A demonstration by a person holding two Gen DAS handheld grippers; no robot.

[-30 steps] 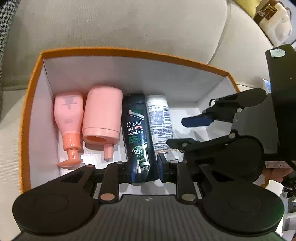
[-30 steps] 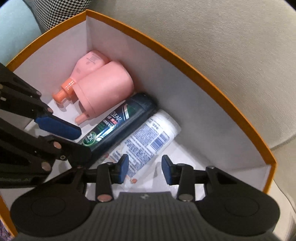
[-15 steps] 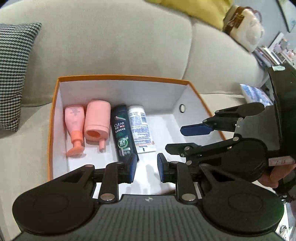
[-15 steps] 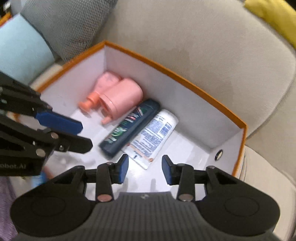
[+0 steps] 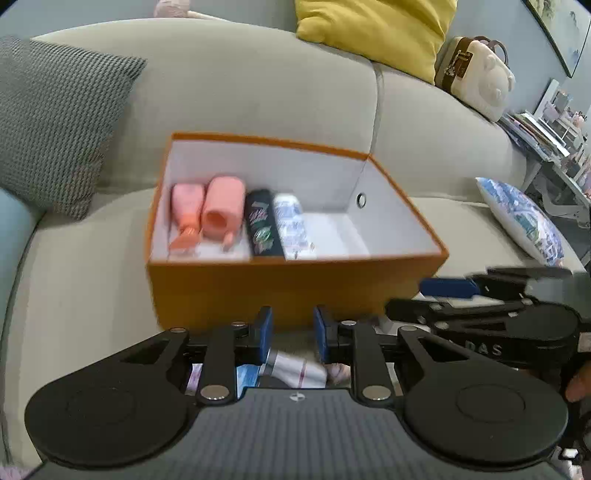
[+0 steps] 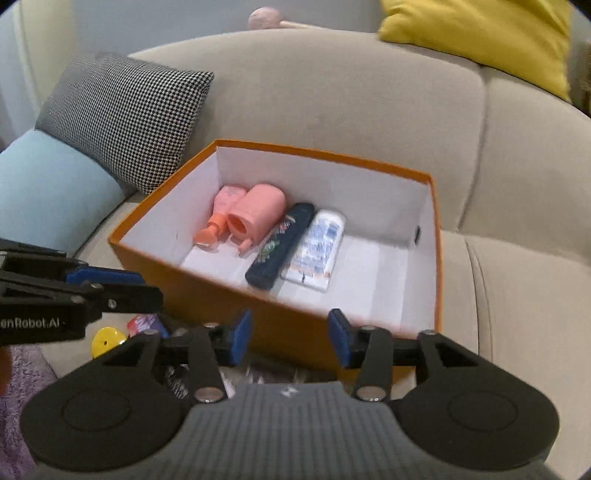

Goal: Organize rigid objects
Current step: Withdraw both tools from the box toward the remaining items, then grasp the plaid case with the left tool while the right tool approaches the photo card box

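An orange box with a white inside stands on the sofa seat. In it lie side by side a pink pump bottle, a wider pink bottle, a dark shampoo bottle and a white tube. My left gripper is open and empty in front of the box. My right gripper is open and empty, also before the box's near wall; it shows at the right of the left wrist view.
Loose items lie on the seat under the grippers: white and blue packets, a yellow disc. A houndstooth cushion, a light blue cushion, a yellow cushion and a blue-patterned pillow surround the box.
Both grippers have drawn back and up out of the box, from just over the bottles to in front of its near wall. The bottles have not moved.
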